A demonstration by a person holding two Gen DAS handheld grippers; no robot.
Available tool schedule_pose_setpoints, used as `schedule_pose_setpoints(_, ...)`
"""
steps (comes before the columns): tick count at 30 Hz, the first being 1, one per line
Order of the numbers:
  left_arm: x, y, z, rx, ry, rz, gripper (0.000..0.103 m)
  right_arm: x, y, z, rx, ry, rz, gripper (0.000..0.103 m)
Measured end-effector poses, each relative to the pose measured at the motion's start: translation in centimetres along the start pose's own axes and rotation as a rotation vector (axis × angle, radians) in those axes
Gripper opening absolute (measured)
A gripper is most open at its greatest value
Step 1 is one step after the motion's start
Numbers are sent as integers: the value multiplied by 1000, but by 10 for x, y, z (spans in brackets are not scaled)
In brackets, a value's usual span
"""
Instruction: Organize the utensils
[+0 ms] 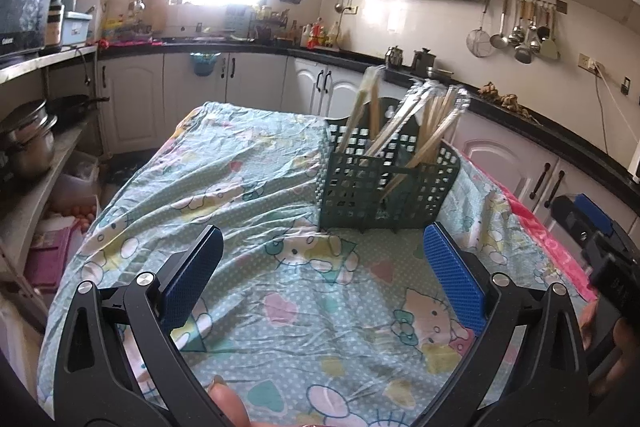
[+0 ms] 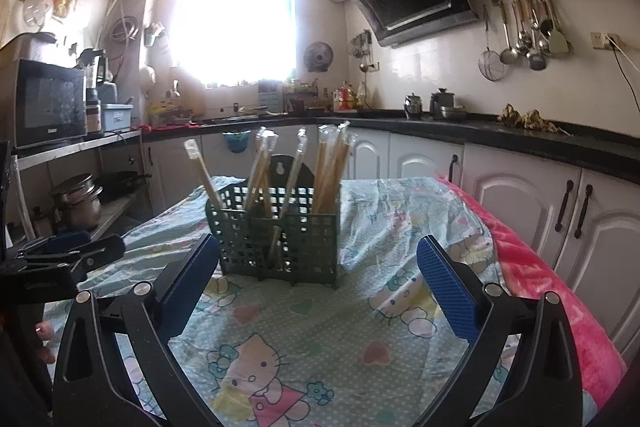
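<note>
A dark green lattice utensil holder (image 1: 384, 183) (image 2: 280, 239) stands upright on the table with the cartoon-cat cloth (image 1: 256, 195) (image 2: 304, 327). Several wrapped pairs of chopsticks (image 1: 416, 123) (image 2: 332, 163) lean in its compartments. My left gripper (image 1: 324, 247) is open and holds nothing; its blue pads (image 1: 452, 275) sit just short of the holder. My right gripper (image 2: 318, 259) is open too, with nothing between its fingers, facing the holder's front. Each gripper shows in the other's view: the right gripper (image 1: 592, 227) at the right edge, the left gripper (image 2: 68, 251) at the left.
A pink cloth (image 2: 552, 275) hangs along the table's right edge. White cabinets with a black counter (image 2: 520, 139) run behind and to the right. Shelves with pots (image 1: 28, 143) and a microwave (image 2: 48, 103) stand at the left. Ladles (image 2: 524, 35) hang on the wall.
</note>
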State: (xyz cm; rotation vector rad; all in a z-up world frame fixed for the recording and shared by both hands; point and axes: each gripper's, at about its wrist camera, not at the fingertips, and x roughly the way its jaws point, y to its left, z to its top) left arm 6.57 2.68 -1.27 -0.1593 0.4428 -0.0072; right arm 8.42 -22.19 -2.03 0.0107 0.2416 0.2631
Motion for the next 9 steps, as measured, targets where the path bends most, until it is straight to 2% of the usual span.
schedule_pose_setpoints(2, 8, 13, 6, -27, 26, 32, 92, 5, -13, 3, 37, 15, -21, 97)
schedule_pose_setpoints(4, 25, 32, 13, -30, 75, 105, 92, 19, -34, 8, 89, 62, -48, 97)
schedule_pose_setpoints(7, 56, 62, 19, -55, 160, 199, 92, 60, -79, 12, 167, 219, -142, 97)
schedule_pose_setpoints(9, 86, 86, 22, -92, 243, 236, 92, 96, -114, 7, 206, 374, -229, 97)
